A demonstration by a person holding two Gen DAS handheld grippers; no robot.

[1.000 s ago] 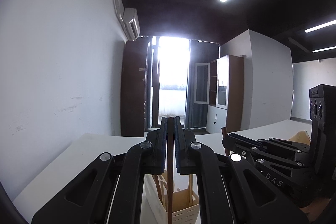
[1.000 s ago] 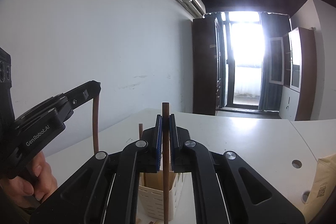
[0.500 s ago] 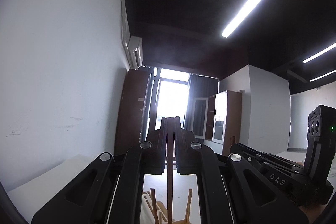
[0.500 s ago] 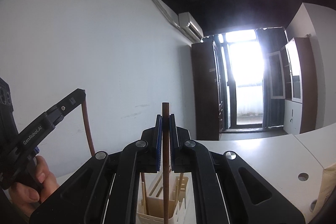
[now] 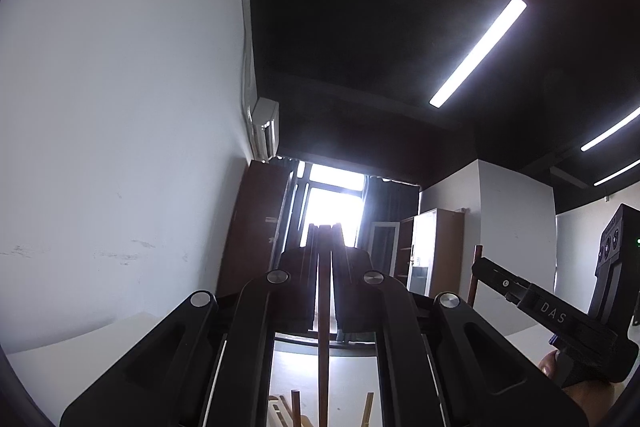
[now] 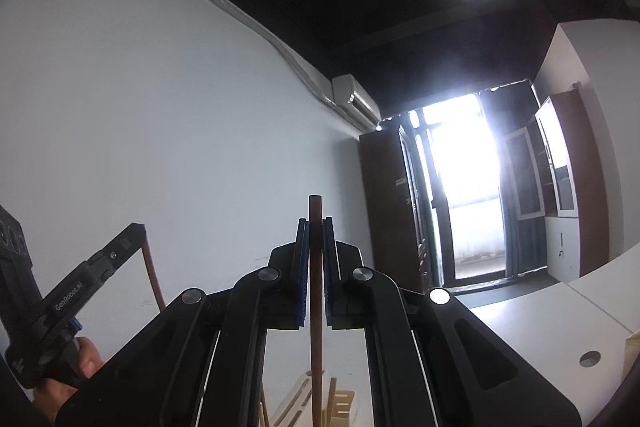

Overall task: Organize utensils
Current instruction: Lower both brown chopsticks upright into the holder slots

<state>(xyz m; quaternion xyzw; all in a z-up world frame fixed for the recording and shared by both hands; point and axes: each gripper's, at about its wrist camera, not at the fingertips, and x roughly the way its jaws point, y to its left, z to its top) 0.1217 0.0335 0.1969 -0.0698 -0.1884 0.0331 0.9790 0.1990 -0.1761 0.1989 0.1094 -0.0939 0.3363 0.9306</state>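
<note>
The fingers of the right gripper are seen clamped narrowly on a dark wooden chopstick, its blue pads pressed against the stick on both sides. The stick is held upright, its long axis running straight down between the fingers, with its blunt top showing just above the fingertips and its lower end pointing toward the cream slotted utensil holder, which is glimpsed directly below the fingers at the bottom edge of the right wrist view. A few other sticks are seen leaning inside that holder.

The left gripper is likewise closed tight on a second chopstick, also held vertical, with light wooden sticks visible below its fingers; the holder itself is barely shown in that view. In the right wrist view the left gripper appears to the left of the right fingers, its stick hanging down from the tip, gripped by a hand.

Both grippers are tilted upward, so the holder lies below and slightly ahead of each; the coming move is judged to be a straight lowering along each stick's axis. Neither hand is clearly nearer.

"GenRobot.AI" is read on the left gripper's side, and "DAS" on the right gripper as seen from the left wrist.
</note>
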